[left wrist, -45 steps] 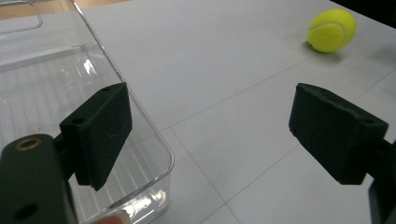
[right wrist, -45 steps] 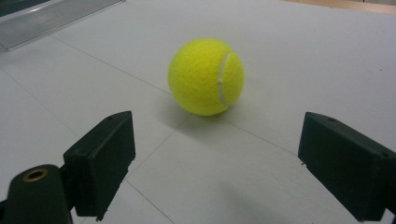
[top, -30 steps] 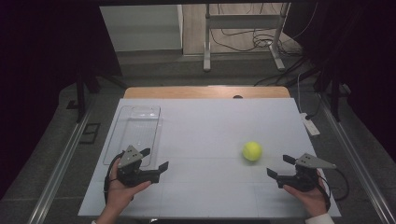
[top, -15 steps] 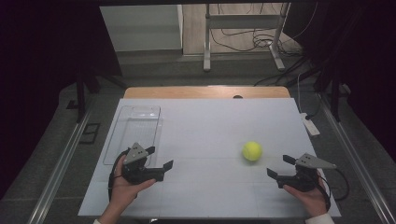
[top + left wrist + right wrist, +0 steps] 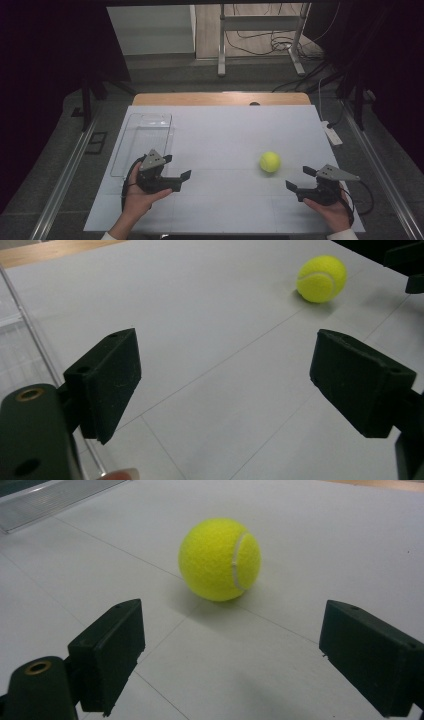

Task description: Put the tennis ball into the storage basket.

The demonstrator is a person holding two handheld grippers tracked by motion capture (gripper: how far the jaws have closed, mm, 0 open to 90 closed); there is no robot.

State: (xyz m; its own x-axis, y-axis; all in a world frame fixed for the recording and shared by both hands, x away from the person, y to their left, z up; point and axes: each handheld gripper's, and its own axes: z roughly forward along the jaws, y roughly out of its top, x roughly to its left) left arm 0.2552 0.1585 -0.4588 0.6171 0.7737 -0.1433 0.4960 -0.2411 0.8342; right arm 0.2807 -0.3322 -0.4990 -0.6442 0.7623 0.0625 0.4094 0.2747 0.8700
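Tennis ball (image 5: 269,162): yellow-green, resting on the white table (image 5: 225,135), right of centre, free of any grip; white seam curving down the side seen in the right gripper view (image 5: 220,559).
Right gripper (image 5: 298,178): held low at the near right part of the table, just beside the ball and apart from it; jaws spread wide, nothing between them; ball lying ahead of the gap and a little left of its middle in the right gripper view.
Left gripper (image 5: 177,167): held in the left hand (image 5: 140,197) over the near left part of the table, well apart from the ball; jaws released and wide, bare table between them; ball far off at upper right in the left gripper view (image 5: 321,278).
Clear tray (image 5: 144,142): transparent, shallow, lying on the left side of the table just beyond and beside the left gripper; edge seen at the left of the left gripper view (image 5: 30,330).
Right hand (image 5: 332,212): gripping the right gripper from below, cable (image 5: 367,197) looping beside the wrist.
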